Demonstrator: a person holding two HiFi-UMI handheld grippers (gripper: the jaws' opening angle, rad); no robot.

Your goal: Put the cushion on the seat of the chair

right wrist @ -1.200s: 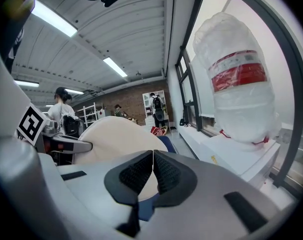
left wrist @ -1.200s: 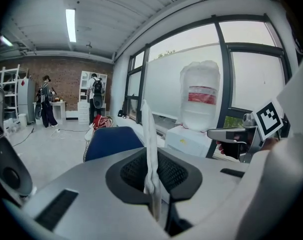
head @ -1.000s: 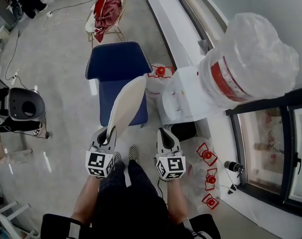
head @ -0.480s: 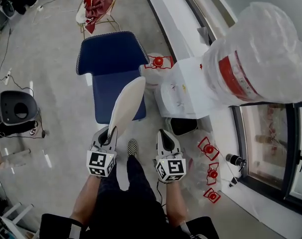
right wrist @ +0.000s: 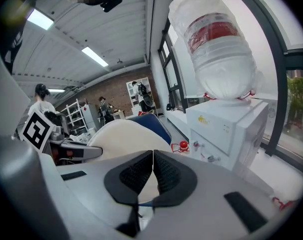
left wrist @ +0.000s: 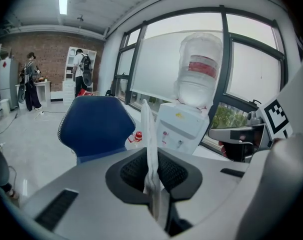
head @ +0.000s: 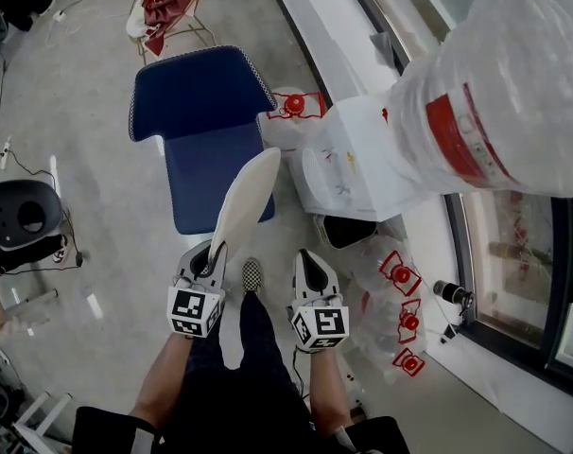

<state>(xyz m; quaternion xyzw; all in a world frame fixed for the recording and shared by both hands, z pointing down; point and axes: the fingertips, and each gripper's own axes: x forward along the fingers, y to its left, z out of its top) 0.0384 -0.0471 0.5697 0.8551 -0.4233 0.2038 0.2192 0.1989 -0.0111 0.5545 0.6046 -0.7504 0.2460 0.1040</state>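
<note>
The left gripper (head: 211, 253) has its jaws pinched down tight on the near edge of the cushion (head: 244, 201), a flat, off-white pad. It's held on edge, so in the left gripper view it's just a thin vertical strip squeezed between the pads. From the head view, the cushion sticks out forward and away from the person. Its far tip overlaps the front right corner of the seat (head: 211, 173), but it's up in the air and not lying on anything.

The right gripper (head: 310, 263) sits just beside the left one. Its jaws are closed all the way, pad against pad, with nothing between them. In the right gripper view the cushion's broad side shows beyond the jaws, off to the left.

The blue chair (head: 197, 93) stands right ahead, backrest on the far side and seat bare. Just to its right is a white water dispenser (head: 348, 168) with a big plastic-wrapped bottle (head: 494, 93) on top. The person's checkered shoe (head: 252, 274) pokes out between the two grippers.
</note>
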